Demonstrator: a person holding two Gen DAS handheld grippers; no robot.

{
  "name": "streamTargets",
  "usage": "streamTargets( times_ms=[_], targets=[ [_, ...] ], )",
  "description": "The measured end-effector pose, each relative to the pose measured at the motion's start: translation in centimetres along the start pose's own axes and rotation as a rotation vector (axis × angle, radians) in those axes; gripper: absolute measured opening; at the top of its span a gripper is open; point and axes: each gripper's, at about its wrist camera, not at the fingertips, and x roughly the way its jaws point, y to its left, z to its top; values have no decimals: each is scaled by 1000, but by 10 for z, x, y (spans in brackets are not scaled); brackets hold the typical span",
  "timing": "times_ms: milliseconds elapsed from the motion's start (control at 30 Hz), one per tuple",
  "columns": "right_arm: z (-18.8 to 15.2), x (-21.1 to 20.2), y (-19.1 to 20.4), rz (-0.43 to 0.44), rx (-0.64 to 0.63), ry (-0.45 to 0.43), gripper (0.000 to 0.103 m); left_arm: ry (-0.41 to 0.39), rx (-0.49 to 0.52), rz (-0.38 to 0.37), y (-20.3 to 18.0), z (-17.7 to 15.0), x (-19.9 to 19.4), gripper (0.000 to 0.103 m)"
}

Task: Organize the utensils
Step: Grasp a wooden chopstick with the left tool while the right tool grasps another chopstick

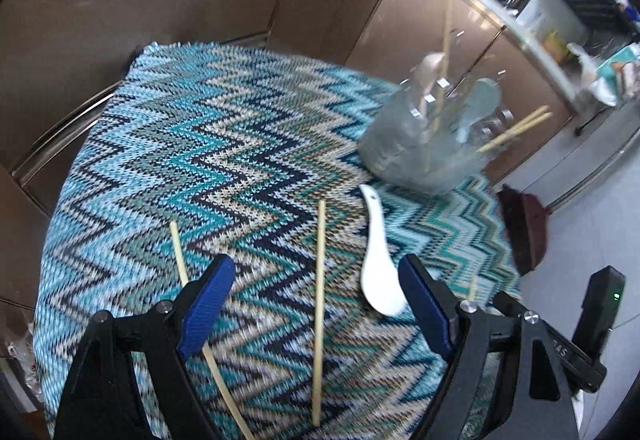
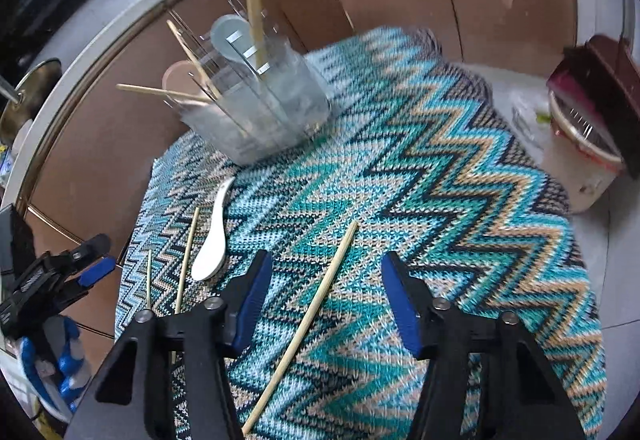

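I saw chopsticks [image 1: 319,312] and a spoon [image 1: 378,260] lying on the table [image 1: 200,143], near of the far holder [image 1: 424,147]

1. The clear utensil holder [image 1: 424,143] is smeared by motion blur in the left wrist view; its compartments and the spoons [image 1: 482,99] inside cannot be told apart cleanly.
2. A chopstick [image 1: 212,352] at lower left passes behind the left gripper's blue finger [image 1: 206,308], and its lower end runs off the bottom edge.
3. Countertop clutter [image 1: 600,79] at upper right is too blurred to name.
4. In the right wrist view, a chopstick [image 2: 182,264] at lower left disappears behind the right gripper's black frame [image 2: 160,360].
5. A pot-like container [image 2: 584,159] at the right edge is blurred and partly hidden.
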Motion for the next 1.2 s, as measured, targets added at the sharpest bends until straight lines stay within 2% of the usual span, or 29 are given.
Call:
streamTargets(
  times_ms=[233, 467, 533, 600, 733, 800, 967, 1200],
  targets=[
    [10, 29, 3, -32, -25, 91, 41, 68, 58, 46, -6, 22, 32, 83],
    [14, 44, 1, -51, -46, 133, 33, 155, 82, 42, -17, 30, 51, 81],
    [16, 46, 2, -50, -50, 141, 31, 188, 89, 56, -18, 32, 57, 73],
    [19, 48, 1, -51, -53, 150, 27, 225, 84, 62, -18, 33, 63, 57],
    [23, 51, -1, -45, -52, 173, 23, 272, 81, 67, -20, 35, 75, 46],
    [25, 52, -5, -34, -39, 183, 21, 289, 82, 66, -22, 36, 80, 36],
    [29, 51, -8, -37, -42, 209, 13, 317, 109, 90, -32, 40, 91, 27],
    [32, 54, -1, -49, -85, 268, 13, 371, 127, 119, -37, 41, 112, 15]
  ],
)
